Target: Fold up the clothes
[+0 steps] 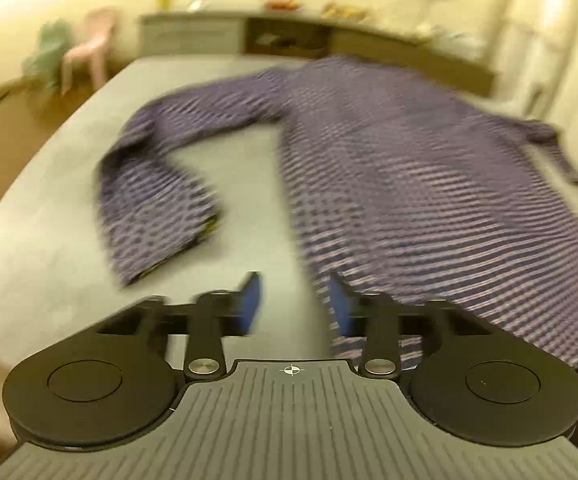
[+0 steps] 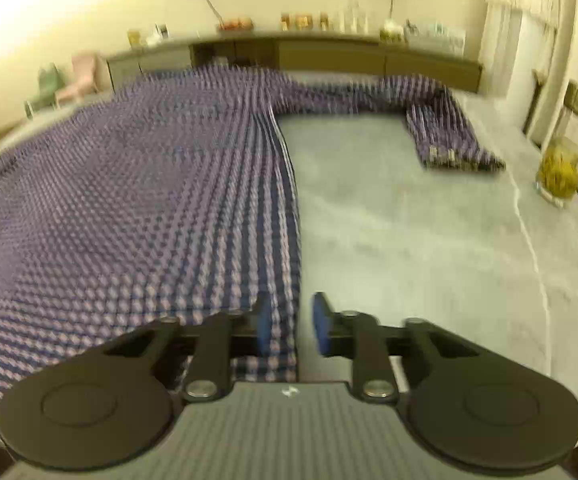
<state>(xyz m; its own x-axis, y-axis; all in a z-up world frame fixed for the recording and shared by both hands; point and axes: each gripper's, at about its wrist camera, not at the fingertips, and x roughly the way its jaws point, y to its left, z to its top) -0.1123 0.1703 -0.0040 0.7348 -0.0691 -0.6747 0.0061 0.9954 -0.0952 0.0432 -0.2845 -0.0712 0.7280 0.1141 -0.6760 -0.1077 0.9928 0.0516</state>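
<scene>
My left tongs [image 1: 293, 304] sit at the bottom centre of the left view, blue pads [image 1: 252, 300] spread wide with bare grey table [image 1: 41, 264] between them and nothing held. The right-hand pad sits right at the near hem of the shirt [image 1: 409, 184]; through the blur I cannot tell whether it touches. The purple checked shirt lies flat across the middle and right of that frame, one sleeve [image 1: 157, 200] bent down toward the lower left, cuff resting on the table.

My right tongs [image 2: 292, 322] are at the bottom centre of the right view, also parted, a moderate gap, gripping nothing. The shirt's [image 2: 129, 184] side edge runs down into the gap between the pads, lying just beside the left-hand pad [image 2: 264, 328]. The shirt fills the left half of this frame; its other sleeve [image 2: 441, 128] stretches along the top and bends down at upper right. A glass vase [image 2: 559, 168] with yellow contents stands on the table [image 2: 409, 232] at the right edge. A long cabinet [image 2: 329, 56] runs along the far wall.
</scene>
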